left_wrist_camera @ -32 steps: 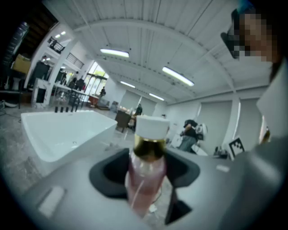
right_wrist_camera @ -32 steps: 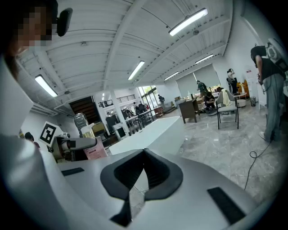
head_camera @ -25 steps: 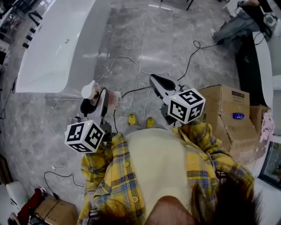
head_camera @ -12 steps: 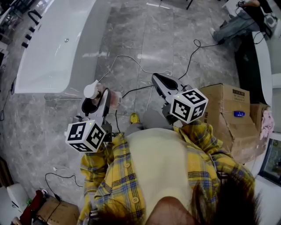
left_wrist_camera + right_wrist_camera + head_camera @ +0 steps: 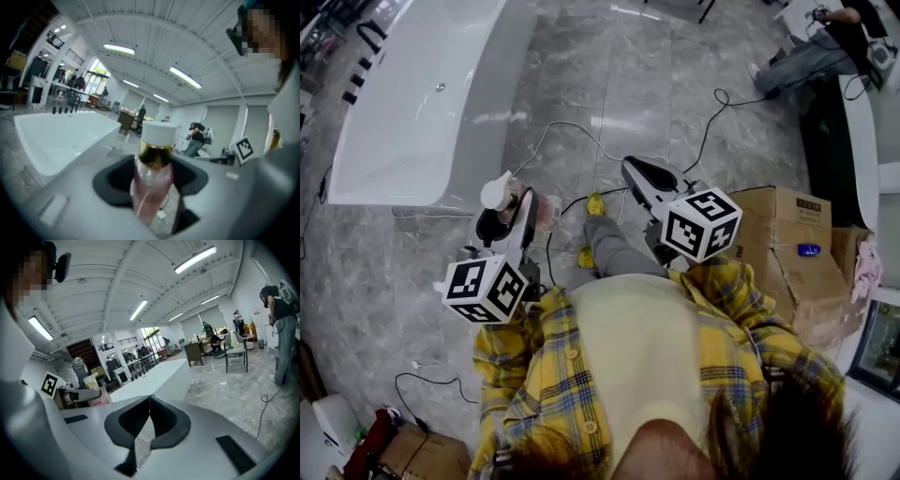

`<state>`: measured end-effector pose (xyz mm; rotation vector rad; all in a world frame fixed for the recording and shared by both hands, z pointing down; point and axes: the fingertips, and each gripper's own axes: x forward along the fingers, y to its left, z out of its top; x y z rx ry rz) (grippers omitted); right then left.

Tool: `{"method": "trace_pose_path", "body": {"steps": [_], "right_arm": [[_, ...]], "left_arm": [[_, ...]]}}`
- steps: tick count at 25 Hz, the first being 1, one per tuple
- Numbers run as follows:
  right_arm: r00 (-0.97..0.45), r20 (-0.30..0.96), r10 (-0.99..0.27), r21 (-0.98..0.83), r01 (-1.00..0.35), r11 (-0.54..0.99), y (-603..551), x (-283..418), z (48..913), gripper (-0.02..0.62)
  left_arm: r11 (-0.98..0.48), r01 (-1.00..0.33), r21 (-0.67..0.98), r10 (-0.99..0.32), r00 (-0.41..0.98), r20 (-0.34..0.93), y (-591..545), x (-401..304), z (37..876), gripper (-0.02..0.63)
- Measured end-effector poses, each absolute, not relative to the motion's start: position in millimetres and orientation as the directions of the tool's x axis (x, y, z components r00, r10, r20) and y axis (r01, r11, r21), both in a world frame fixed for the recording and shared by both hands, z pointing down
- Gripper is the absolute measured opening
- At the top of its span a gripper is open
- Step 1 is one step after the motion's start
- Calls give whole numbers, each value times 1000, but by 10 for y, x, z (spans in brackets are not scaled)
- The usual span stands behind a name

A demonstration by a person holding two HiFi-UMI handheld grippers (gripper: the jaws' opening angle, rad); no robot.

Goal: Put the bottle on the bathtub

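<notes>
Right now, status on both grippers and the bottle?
Left gripper shut on pink bottle. Right gripper shut, empty. Bathtub ahead, bottle not yet on it. Cables on floor between.

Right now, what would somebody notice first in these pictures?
The pink bottle with its white cap stands out, clamped upright in the left gripper. Next comes the big white bathtub on the grey floor, ahead and to the left. The right gripper is shut and empty.
</notes>
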<state>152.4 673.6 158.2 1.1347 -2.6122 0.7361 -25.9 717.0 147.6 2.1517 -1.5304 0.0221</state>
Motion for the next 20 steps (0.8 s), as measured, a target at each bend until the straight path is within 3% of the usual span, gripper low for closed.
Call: {"method": "trace_pose_path", "body": {"steps": [20], "right_arm": [[-743,355,-568,-386,-670,634,5154,964,1711,15]], "left_arm": [[-206,-915,346,-892,321,319,5784,-654,1518,227]]}}
